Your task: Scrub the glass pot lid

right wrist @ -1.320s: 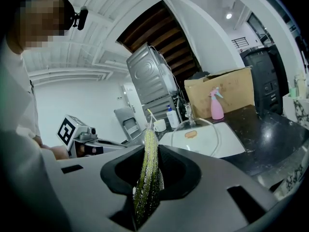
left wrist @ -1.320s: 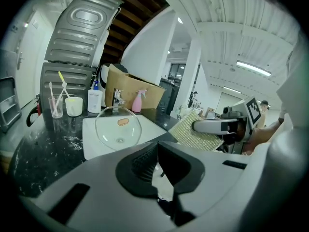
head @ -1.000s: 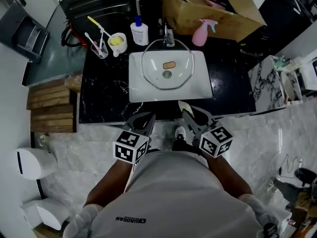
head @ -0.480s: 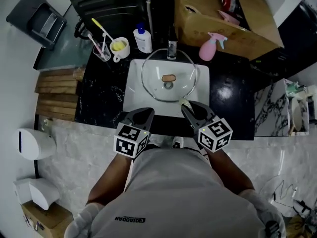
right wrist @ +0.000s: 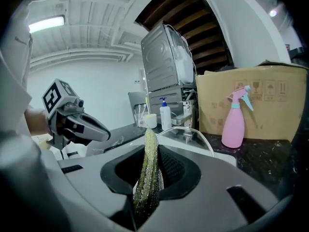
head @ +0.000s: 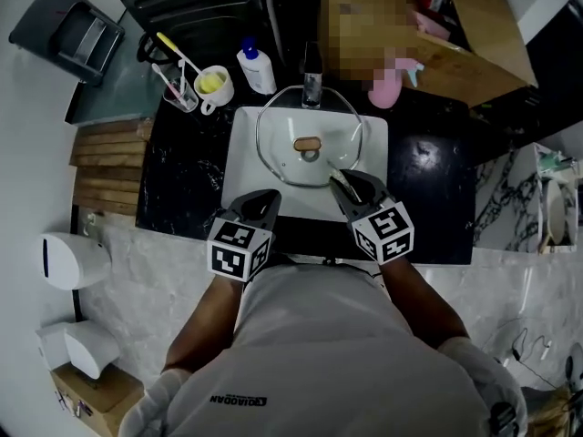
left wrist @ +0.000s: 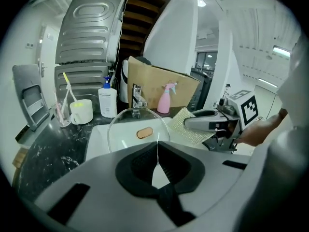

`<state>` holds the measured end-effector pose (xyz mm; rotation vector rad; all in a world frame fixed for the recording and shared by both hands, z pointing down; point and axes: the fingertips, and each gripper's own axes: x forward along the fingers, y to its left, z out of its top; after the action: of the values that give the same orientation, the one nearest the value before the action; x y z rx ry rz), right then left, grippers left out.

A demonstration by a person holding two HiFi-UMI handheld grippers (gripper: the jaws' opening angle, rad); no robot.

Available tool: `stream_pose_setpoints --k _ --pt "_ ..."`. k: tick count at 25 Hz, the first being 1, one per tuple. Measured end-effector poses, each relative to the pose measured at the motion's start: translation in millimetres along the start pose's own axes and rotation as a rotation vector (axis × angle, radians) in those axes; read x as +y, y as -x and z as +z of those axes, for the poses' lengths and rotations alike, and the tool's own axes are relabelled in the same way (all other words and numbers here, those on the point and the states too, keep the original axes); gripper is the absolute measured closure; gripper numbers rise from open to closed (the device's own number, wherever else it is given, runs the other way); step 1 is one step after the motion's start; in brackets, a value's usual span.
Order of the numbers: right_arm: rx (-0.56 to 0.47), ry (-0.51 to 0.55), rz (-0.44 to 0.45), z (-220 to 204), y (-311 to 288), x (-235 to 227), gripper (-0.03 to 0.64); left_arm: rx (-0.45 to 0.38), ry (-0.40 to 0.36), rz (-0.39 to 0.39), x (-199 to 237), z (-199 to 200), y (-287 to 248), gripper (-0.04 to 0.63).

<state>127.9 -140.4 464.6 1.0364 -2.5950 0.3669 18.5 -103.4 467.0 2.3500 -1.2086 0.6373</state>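
The right gripper [head: 341,180], fingers clenched on the scouring pad [right wrist: 146,178], has advanced to the near rim of the glass pot lid [head: 308,146] in the sink [head: 239,167]. The left gripper [head: 271,196], fingers clenched empty, stops just short of it; scrubbing seems imminent.

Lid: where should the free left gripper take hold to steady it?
Probably the tan knob at the centre of the lid, from above: it faces up and stands proud of the smooth glass dome, while the thin rim lies over the sink.
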Motion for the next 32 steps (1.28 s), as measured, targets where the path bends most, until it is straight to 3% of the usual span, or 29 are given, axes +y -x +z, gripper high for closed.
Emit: stream_pose_setpoints --k 6,13,18,25,32 --pt "0.030 0.069 -0.105 2 -28 -8 0.528 0.011 -0.055 -0.102 14 13 -17 0.580" --pt "0.079 0.180 -0.237 8 -67 -12 0.528 0.038 -0.061 -0.140 61 6 -15 0.580" --pt "0.178 0.294 -0.320 -1 -91 -23 0.528 0.038 -0.051 -0.162 83 1 -11 0.580" --pt "0.288 0.364 -0.349 -27 -118 -25 0.528 0.034 -0.045 -0.188 98 0 -12 0.580" --pt "0.336 0.354 -0.335 -40 -133 -19 0.514 0.032 -0.029 -0.205 102 -1 -11 0.580"
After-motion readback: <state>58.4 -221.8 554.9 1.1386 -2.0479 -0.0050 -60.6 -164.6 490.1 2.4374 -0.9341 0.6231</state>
